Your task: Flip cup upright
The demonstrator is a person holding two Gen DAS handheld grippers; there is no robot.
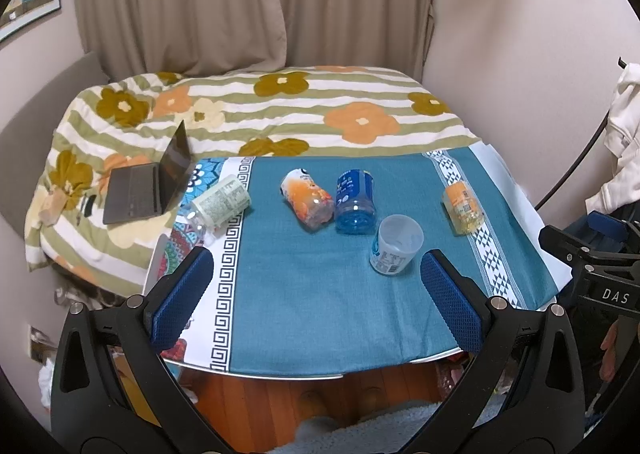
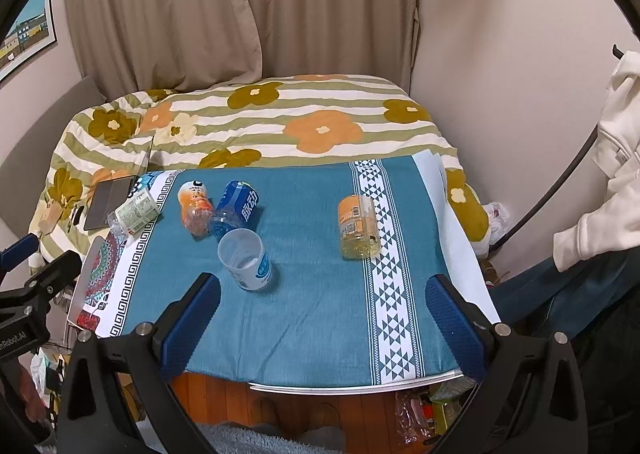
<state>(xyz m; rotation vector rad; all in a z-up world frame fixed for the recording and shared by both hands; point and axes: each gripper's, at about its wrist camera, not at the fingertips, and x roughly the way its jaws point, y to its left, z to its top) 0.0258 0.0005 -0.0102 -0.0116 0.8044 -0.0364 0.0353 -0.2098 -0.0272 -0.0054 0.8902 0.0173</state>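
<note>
A clear plastic cup with a blue-and-white label (image 1: 395,250) (image 2: 247,260) stands upright, mouth up, on the blue tablecloth (image 1: 304,294) (image 2: 312,294). My left gripper (image 1: 316,296) is open and empty near the table's front edge, the cup just beyond its right finger. My right gripper (image 2: 324,314) is open and empty at the front edge, the cup just past its left finger. The right gripper's body shows at the far right of the left wrist view (image 1: 600,278).
Four cut bottle cups lie on their sides: a white-labelled one (image 1: 218,206) (image 2: 134,214), an orange one (image 1: 308,200) (image 2: 195,206), a blue one (image 1: 355,200) (image 2: 236,210) and a yellow one (image 1: 464,208) (image 2: 358,228). A laptop (image 1: 148,182) sits on the flowered bedding behind.
</note>
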